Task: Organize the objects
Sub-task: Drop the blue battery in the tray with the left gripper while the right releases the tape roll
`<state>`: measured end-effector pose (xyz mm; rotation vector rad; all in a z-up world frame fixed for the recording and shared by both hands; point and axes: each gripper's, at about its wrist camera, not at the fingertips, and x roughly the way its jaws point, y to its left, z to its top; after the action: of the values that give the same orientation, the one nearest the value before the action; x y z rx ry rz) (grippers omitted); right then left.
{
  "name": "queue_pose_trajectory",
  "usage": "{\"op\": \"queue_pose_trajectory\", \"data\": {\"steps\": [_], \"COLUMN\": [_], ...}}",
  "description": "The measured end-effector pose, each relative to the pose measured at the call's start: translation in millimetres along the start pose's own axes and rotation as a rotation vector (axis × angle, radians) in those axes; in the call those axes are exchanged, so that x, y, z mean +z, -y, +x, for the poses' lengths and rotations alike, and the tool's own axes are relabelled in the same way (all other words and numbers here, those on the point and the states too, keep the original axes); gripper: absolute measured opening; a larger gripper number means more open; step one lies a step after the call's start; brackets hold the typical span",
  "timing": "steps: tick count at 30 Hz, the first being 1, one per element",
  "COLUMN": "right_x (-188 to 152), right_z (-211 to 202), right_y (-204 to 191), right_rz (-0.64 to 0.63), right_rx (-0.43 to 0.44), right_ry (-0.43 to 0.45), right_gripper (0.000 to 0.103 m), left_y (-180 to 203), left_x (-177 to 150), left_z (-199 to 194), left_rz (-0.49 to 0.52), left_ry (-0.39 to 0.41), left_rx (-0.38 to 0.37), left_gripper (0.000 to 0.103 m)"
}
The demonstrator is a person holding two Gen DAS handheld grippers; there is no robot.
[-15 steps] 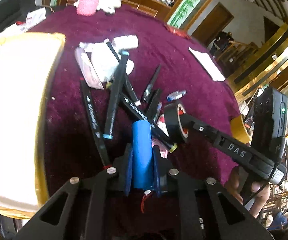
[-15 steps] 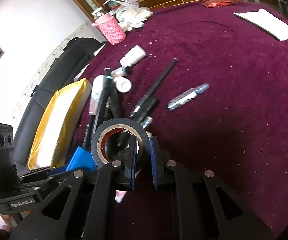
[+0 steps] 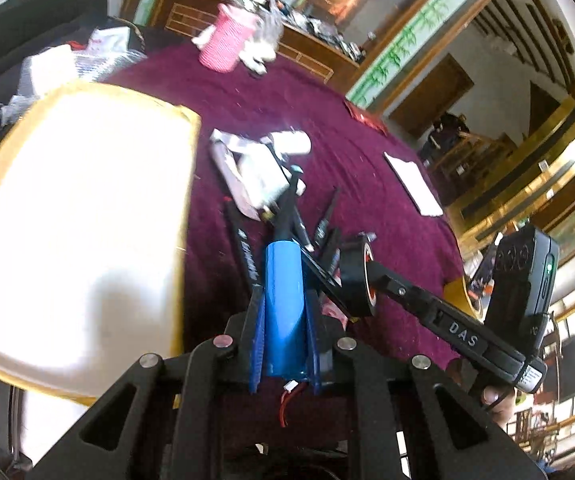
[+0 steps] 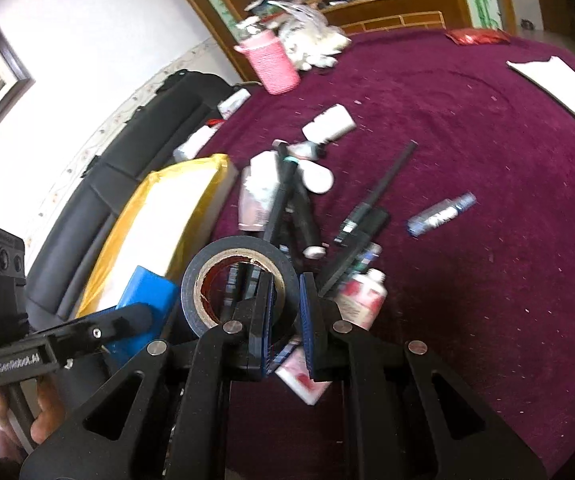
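Note:
A blue cylindrical battery [image 3: 283,304] lies lengthwise between the fingers of my left gripper [image 3: 284,294], which is shut on it above the maroon cloth. My right gripper [image 4: 285,284] is shut on the wall of a black tape roll [image 4: 243,245], one finger inside the ring and one outside. The left wrist view shows that tape roll [image 3: 353,280] just right of the battery. The right wrist view shows the battery [image 4: 147,288] at lower left. A white tray with a yellow rim [image 3: 191,152] sits left of both grippers, also seen as a tray [image 4: 135,200].
Black pens, tubes and small bottles lie in a pile [image 4: 287,192] beyond the grippers. A small blue bottle [image 4: 441,214] lies apart to the right. A pink cup [image 4: 273,64], white paper [image 4: 559,92] and a red packet [image 4: 477,36] sit farther back. A black sofa [image 4: 99,200] borders the table's left.
Both grippers have swung left toward the tray, still holding the battery and the tape roll. The tray now fills more of the left wrist view, and the pile has shifted right.

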<state>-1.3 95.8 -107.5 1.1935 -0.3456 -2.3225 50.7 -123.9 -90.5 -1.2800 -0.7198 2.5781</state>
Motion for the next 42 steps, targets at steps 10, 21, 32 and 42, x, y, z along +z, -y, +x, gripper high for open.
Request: {"op": "queue_pose_trajectory", "data": {"steps": [10, 21, 32, 42], "right_x": [7.3, -12.9, -27.3, -26.9], "right_z": [29.7, 117.3, 123.5, 124.1], "right_y": [-79.6, -159.2, -158.2, -161.3], "right_rz": [-0.167, -0.426, -0.615, -0.585], "right_rx": [0.111, 0.056, -0.128, -0.107], "right_ry": [-0.047, -0.210, -0.241, -0.230], "right_gripper": [0.013, 0.013, 0.013, 0.013], "left_y": [-65.7, -130.9, -123.1, -127.3], "left_x": [8.9, 4.8, 0.4, -3.0], "left_z": [-34.4, -28.2, -0.6, -1.4], "left_rz": [-0.101, -0.205, -0.188, -0.175], "left_ry": [0.071, 0.053, -0.016, -0.009], "left_rx": [0.118, 0.199, 0.171, 0.204], "left_gripper": [0.016, 0.016, 0.017, 0.021]}}
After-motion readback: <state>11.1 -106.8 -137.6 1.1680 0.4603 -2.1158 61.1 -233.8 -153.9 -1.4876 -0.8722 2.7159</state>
